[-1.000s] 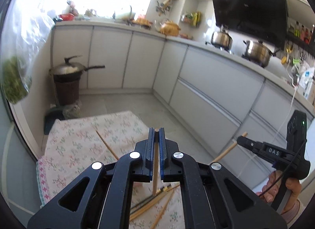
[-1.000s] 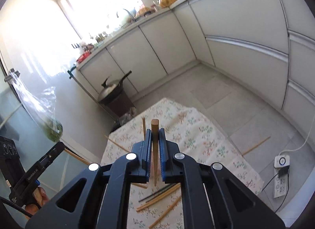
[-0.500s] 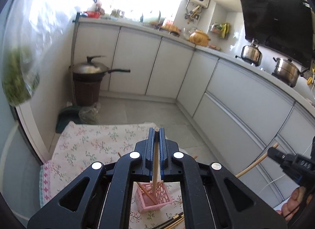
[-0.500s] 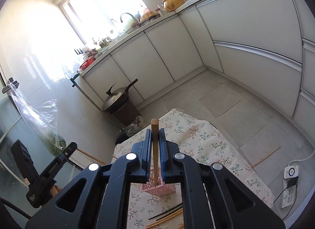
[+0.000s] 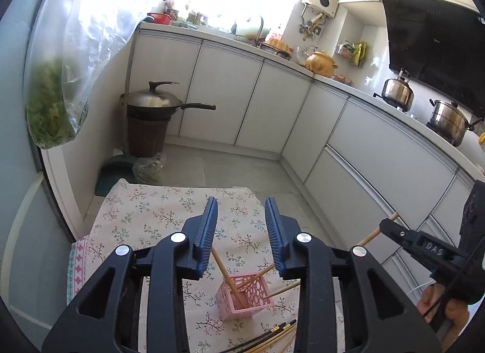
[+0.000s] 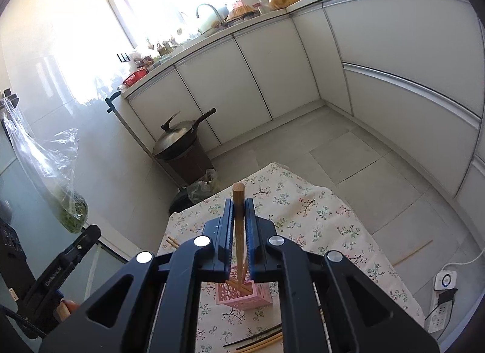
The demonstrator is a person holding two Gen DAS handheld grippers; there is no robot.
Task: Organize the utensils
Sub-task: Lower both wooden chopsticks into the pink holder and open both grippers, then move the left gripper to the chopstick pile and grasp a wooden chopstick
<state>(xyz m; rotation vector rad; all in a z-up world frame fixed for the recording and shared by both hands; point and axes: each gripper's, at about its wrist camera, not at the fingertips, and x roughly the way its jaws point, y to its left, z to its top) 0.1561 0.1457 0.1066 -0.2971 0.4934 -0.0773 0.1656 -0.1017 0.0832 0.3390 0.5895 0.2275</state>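
left fingers [image 5: 241, 233]: mine, jaws opening, blue pads apart, nothing pressed between them; one chopstick shaft shows low in the gap but leans free in the holder
right fingers [image 6: 239, 225]: mine, narrow, clamped on a wooden chopstick [image 6: 238, 216]; its blunt end sticks up past the pads at 12 o'clock, its lower end points down over the holder
pink holder [image 5: 244, 297]: square lattice basket on the floral cloth, below the left fingers at about 6 o'clock; in the right wrist view it sits directly under my closed pads
chopsticks in holder [image 5: 225, 272]: a few wooden ones leaning inside, tops fanned toward 11 and 2 o'clock
loose chopsticks [image 5: 272, 336]: dark and wooden ones lying flat on the cloth, just at 5 o'clock from the holder
worktop [image 5: 145, 216]: covered by the floral cloth, holder near its close end
floor chopstick [image 6: 412, 252]: one lying on the tiles at 3 o'clock of the worktop, well apart from the holder
right hand [image 5: 436, 307]: seen from the left wrist view at 4 o'clock, gripping the black handle
wok [image 5: 157, 99]: lidded, on a brown bin at 10 o'clock, by the cabinets
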